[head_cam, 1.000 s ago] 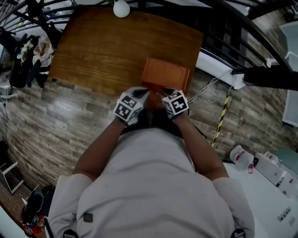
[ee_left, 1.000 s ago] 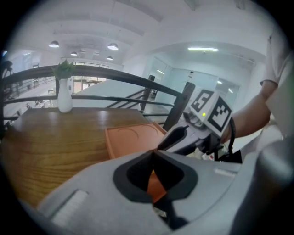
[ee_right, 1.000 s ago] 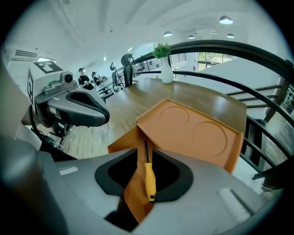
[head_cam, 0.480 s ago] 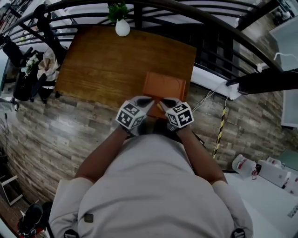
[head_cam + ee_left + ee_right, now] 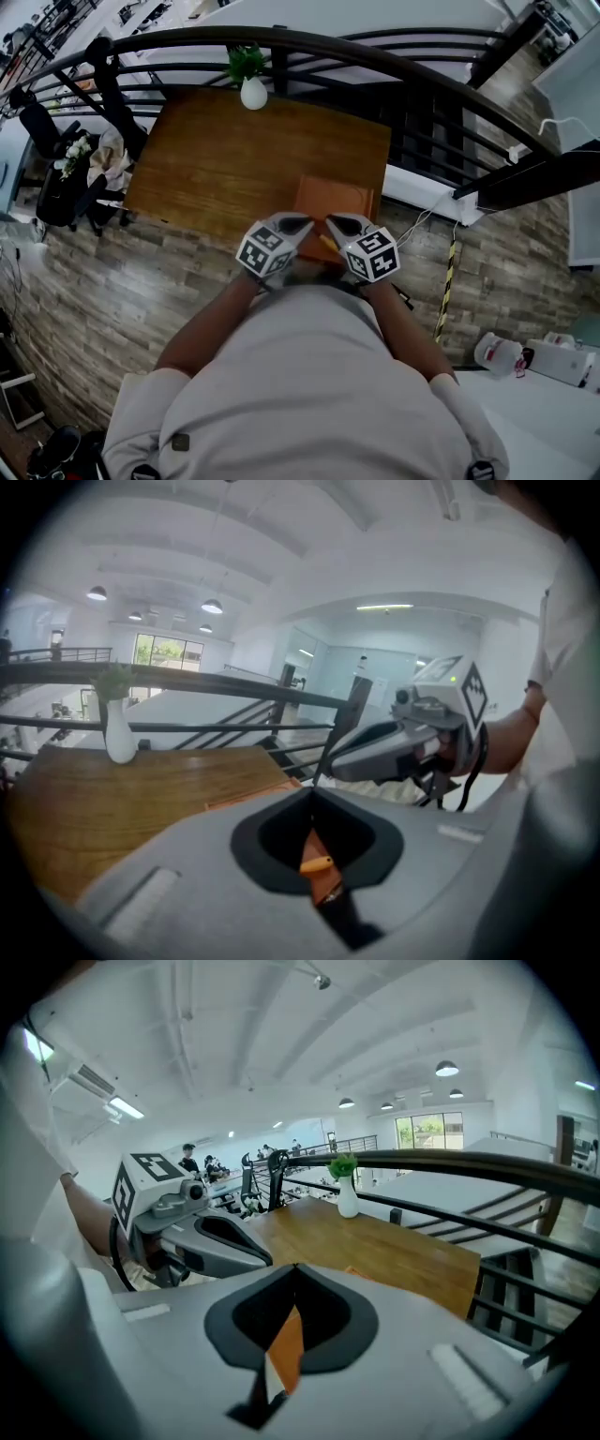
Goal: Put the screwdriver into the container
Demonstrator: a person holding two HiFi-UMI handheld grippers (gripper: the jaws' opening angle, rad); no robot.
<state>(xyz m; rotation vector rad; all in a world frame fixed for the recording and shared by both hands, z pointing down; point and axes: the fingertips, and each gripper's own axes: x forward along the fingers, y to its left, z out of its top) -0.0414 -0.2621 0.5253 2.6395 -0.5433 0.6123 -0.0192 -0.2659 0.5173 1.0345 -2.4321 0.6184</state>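
Note:
An orange container [image 5: 334,201] lies on the wooden table [image 5: 225,159] near its front right corner. My left gripper [image 5: 302,224] and right gripper [image 5: 332,222] hover side by side at the container's near edge, tips pointing towards each other. Both pairs of jaws stand shut with their tips meeting and nothing between them. Below the left gripper [image 5: 314,791], the screwdriver's orange handle [image 5: 316,862] shows against the container [image 5: 323,883]; whether it rests inside I cannot tell. The right gripper [image 5: 295,1267] also looks down on the container [image 5: 286,1346].
A white vase with a green plant [image 5: 253,91] stands at the table's far edge. A black railing [image 5: 394,56] curves behind the table. A cable and a yellow-black strip [image 5: 447,272] lie on the wood-pattern floor at the right.
Both grippers have drawn back a little from over the container towards the person, and the head view has shifted so that more of the railing shows.

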